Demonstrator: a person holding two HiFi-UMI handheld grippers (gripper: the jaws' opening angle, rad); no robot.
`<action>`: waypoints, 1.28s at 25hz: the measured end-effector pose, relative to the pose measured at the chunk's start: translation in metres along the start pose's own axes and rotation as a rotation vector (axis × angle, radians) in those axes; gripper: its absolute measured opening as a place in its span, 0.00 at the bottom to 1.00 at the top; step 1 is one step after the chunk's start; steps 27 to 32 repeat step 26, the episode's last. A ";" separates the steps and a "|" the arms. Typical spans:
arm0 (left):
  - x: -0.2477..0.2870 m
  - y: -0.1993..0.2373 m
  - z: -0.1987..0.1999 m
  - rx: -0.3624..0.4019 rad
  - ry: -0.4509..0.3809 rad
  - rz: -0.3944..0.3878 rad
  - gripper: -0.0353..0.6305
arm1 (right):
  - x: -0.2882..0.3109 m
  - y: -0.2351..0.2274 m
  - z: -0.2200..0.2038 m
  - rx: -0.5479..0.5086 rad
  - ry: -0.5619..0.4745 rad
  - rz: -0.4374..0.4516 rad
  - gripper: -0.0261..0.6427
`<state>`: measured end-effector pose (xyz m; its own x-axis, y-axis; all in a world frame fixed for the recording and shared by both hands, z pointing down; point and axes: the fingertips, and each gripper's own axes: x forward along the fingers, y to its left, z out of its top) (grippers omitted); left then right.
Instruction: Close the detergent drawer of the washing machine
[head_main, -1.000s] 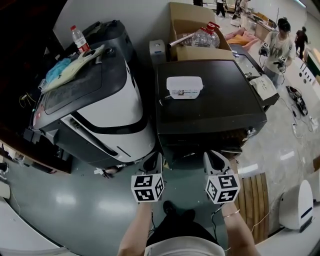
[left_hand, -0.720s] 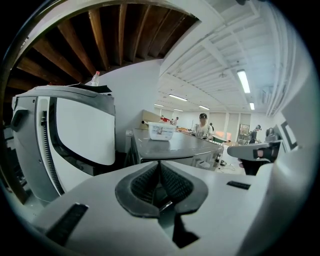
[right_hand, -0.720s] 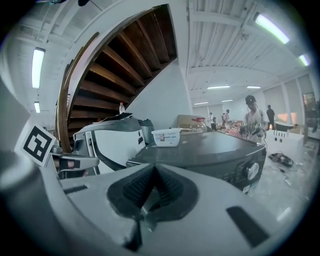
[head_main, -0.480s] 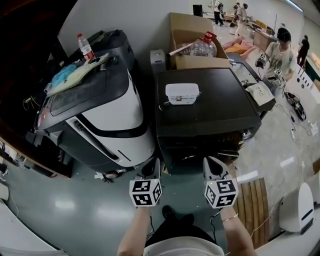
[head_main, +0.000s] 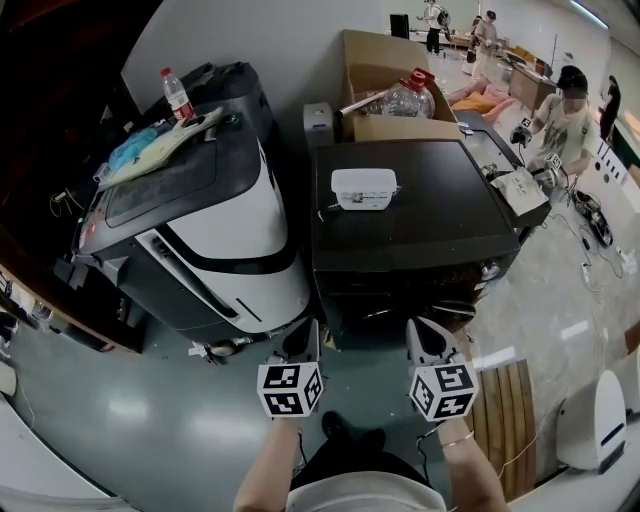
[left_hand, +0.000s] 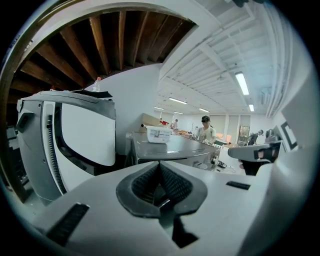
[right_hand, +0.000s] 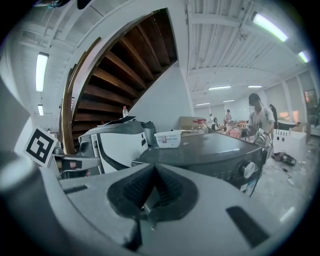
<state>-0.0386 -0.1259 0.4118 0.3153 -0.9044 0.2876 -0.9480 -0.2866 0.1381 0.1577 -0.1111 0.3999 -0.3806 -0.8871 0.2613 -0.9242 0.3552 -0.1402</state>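
Head view: the black washer (head_main: 420, 235) fills the centre, and its shadowed front hides the drawer. The left hand-held gripper (head_main: 302, 338) and right hand-held gripper (head_main: 428, 335) sit low in the frame, just short of it.

Left gripper view: jaws together, empty.

Right gripper view: jaws together, empty; washer centre right.

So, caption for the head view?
Left gripper and right gripper, both shut, face black washing machine bearing white tub.

The washing machine (head_main: 410, 225) has a smooth, dark, semi-gloss top. The tub (head_main: 363, 187) is white plastic, the box (head_main: 375, 55) matt cardboard, the floor (head_main: 150, 420) polished and reflective, the slatted platform (head_main: 505, 400) bare wood.
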 end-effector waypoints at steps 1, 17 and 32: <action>-0.001 -0.001 0.000 0.000 -0.001 0.001 0.05 | -0.001 0.000 0.000 -0.001 -0.001 -0.001 0.04; -0.013 -0.011 0.008 0.011 -0.024 0.007 0.05 | -0.011 0.003 0.002 -0.026 -0.003 0.014 0.04; -0.015 -0.016 0.007 0.012 -0.027 0.000 0.05 | -0.013 0.008 0.000 -0.023 -0.004 0.036 0.04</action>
